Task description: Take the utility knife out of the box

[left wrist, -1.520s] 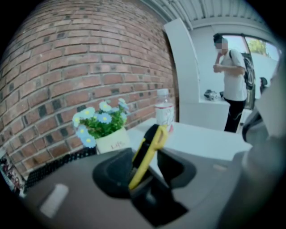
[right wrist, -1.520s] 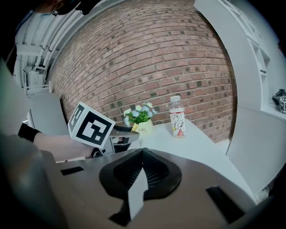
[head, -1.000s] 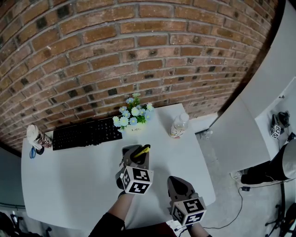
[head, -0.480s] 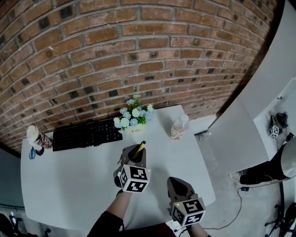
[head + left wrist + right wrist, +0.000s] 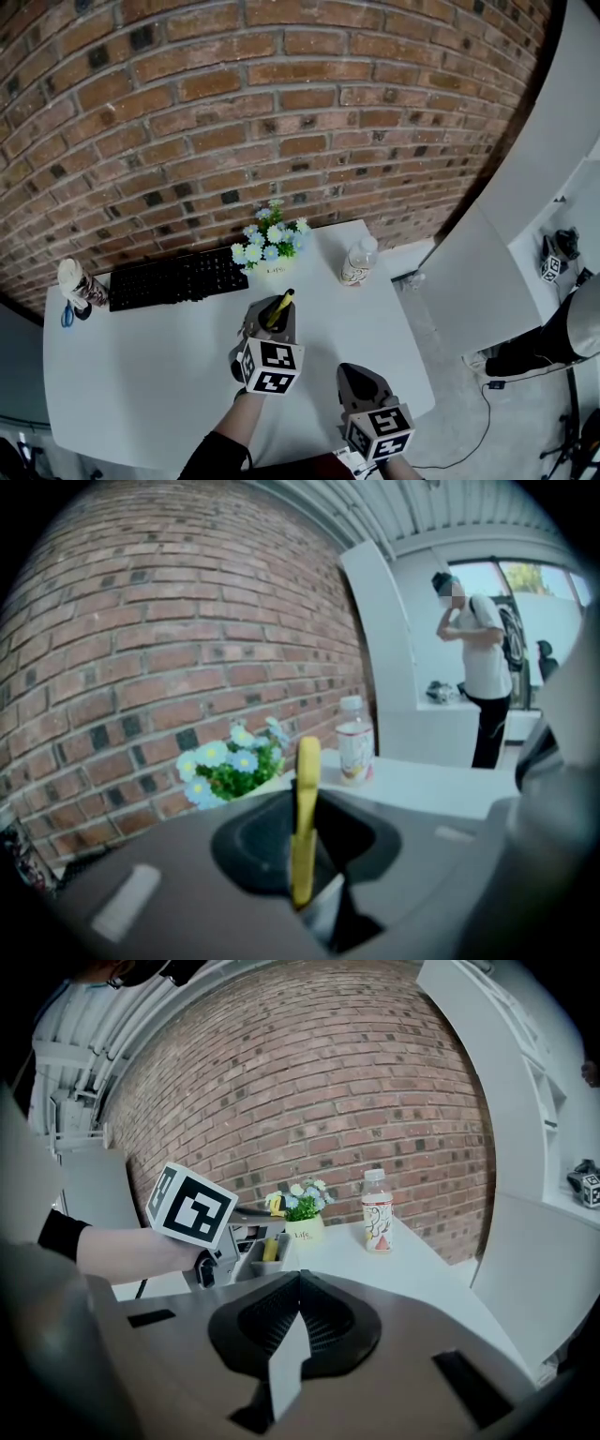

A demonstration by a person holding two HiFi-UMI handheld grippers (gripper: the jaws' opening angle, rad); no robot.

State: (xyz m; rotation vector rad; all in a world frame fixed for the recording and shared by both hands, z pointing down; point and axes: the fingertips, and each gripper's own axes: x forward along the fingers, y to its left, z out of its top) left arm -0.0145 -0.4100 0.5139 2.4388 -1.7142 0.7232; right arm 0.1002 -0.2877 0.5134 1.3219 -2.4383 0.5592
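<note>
A yellow utility knife (image 5: 279, 307) stands out between the jaws of my left gripper (image 5: 267, 316), above the middle of the white table (image 5: 141, 366). In the left gripper view the knife (image 5: 305, 808) runs upright along the jaw line, and the left gripper (image 5: 302, 855) is shut on it. Its jaws have just been closing with the knife between them. The right gripper view shows the left gripper (image 5: 255, 1239) from the side with the knife (image 5: 272, 1247) in it. My right gripper (image 5: 361, 377) hangs near the table's front edge, shut and empty (image 5: 298, 1283). I see no box.
A black keyboard (image 5: 173, 278) lies at the back left, with a patterned cup (image 5: 80, 283) at the far left. A pot of blue flowers (image 5: 272, 246) and a plastic bottle (image 5: 356, 261) stand at the back. A person (image 5: 483, 667) stands beyond the table's right edge.
The left gripper has lifted a little with the knife. The knife lay slanted across the jaws a second ago and now lines up with them. The right gripper has stayed still.
</note>
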